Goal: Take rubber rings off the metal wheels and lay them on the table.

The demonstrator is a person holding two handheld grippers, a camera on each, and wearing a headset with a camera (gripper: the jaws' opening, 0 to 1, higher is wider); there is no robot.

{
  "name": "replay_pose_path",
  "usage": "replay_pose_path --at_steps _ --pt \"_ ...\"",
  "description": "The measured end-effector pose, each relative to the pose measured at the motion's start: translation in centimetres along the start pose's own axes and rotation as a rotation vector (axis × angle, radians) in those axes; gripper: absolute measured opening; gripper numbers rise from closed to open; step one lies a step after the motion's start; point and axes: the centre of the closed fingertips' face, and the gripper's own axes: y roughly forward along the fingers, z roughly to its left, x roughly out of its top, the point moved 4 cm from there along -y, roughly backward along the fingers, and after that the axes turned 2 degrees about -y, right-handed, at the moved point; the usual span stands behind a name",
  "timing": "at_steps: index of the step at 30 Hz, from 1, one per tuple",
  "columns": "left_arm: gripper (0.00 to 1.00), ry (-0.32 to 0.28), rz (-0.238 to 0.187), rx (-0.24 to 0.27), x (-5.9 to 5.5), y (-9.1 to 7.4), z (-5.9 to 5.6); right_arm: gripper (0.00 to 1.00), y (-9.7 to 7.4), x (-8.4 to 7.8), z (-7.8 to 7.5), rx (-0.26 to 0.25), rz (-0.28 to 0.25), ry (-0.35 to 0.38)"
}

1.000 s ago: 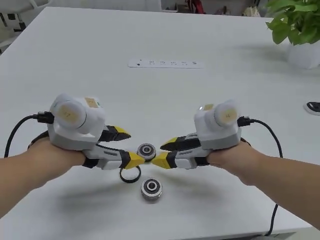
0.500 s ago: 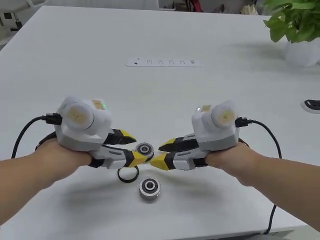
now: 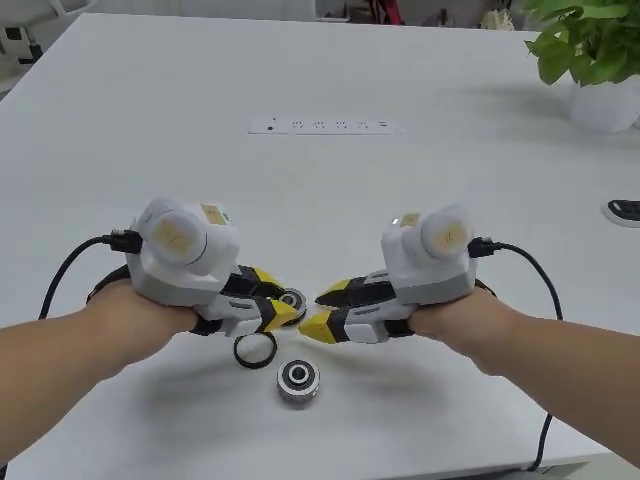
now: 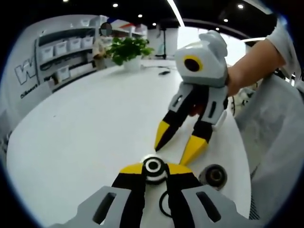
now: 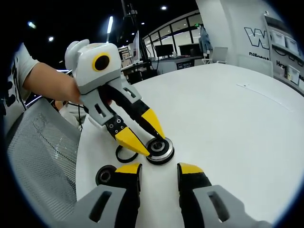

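A small metal wheel (image 3: 293, 299) with a black rubber rim sits between the yellow tips of my left gripper (image 3: 283, 300), which is shut on it; the same wheel (image 4: 154, 167) fills the gap between the jaws of that gripper (image 4: 155, 169). My right gripper (image 3: 315, 311) faces it from the right, open and holding nothing, its tips (image 5: 159, 168) just short of the wheel (image 5: 160, 148). A loose black rubber ring (image 3: 255, 349) lies flat on the table under the left gripper. A second wheel (image 3: 299, 378) lies nearer the front edge.
A white power strip (image 3: 323, 126) lies at mid-table. A potted plant (image 3: 590, 50) stands at the far right corner, and a small black object (image 3: 625, 212) sits at the right edge. Black cables trail from both grippers. The white table (image 3: 300, 190) stretches ahead.
My left gripper's jaws have come together around the wheel. The right gripper's tips have drawn slightly back from it. The loose ring and second wheel stay put.
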Motion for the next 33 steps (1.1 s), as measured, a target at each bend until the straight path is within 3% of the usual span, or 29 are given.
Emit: replay_pose_path --at_steps 12,25,33 --pt "0.14 0.022 0.005 0.032 -0.1 -0.1 0.0 0.27 0.7 0.3 0.3 -0.001 -0.009 -0.008" --pt "0.14 0.001 -0.009 0.042 -0.2 0.0 0.0 0.25 1.7 0.7 0.0 -0.03 -0.015 -0.039" --pt "0.13 -0.004 -0.012 0.045 -0.1 0.0 0.0 0.22 1.3 0.5 -0.1 -0.031 -0.023 -0.044"
